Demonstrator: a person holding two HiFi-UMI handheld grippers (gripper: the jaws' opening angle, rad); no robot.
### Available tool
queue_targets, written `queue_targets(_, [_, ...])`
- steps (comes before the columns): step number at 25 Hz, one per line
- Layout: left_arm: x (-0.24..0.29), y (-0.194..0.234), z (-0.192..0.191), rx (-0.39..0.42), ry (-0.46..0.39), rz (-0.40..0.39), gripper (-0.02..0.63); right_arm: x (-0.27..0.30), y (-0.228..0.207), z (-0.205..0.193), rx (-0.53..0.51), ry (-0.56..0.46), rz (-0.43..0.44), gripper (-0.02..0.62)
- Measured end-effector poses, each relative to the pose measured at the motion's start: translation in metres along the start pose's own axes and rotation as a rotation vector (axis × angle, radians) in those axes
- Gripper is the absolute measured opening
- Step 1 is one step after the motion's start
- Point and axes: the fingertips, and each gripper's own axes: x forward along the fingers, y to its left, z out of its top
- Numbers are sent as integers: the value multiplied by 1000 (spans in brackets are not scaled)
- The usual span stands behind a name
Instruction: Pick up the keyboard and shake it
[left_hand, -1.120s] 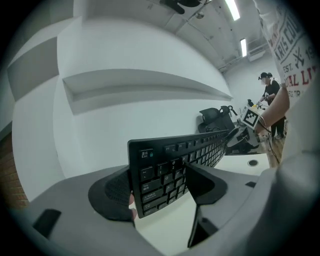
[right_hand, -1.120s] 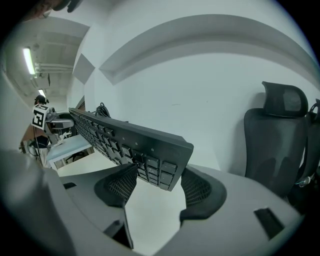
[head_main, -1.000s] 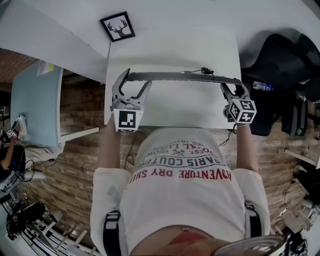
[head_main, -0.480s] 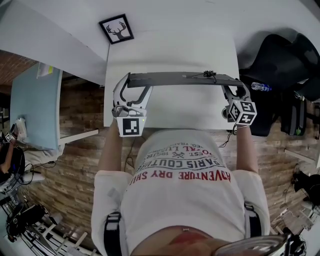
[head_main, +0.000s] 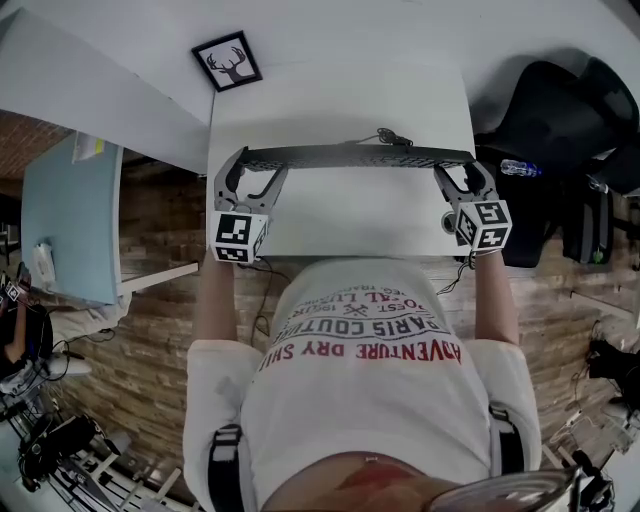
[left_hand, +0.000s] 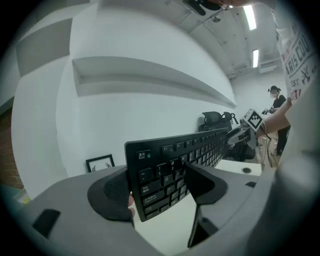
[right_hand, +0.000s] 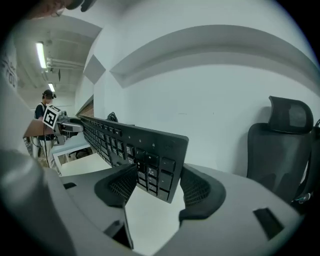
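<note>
Lifting: we held the keyboard (head_main: 350, 156) clear of the desk (head_main: 340, 225)
Left gripper (head_main: 254, 172): clamped on one end
Right gripper (head_main: 460, 174): clamped on the other
Next: shaking, we judged

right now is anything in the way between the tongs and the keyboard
Nothing visible stands between them. The left tongs and the right tongs are each shut directly on one end of the keyboard, holding it on edge above the white table.

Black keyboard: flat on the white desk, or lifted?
Lifted, on edge: black keyboard clamped endwise by left gripper and right gripper, white desk showing beneath.
</note>
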Motion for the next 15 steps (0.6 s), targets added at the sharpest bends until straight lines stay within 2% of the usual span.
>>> queue_targets(5, [9, 17, -24, -144, 72, -89, 328, -8, 11, 22, 89, -83, 70, 276])
queue_targets(7, [13, 27, -30, -196, 97, -122, 328, -10, 19, 32, 72, -101, 92, 253])
queue_targets(10, [13, 38, -27, -210, 97, -138, 328, -11, 27, 43, 11, -109, 92, 232])
queue_targets(15, [15, 46, -16, -185, 36, -127, 330, -20, 30, 66, -129, -200, -8, 221])
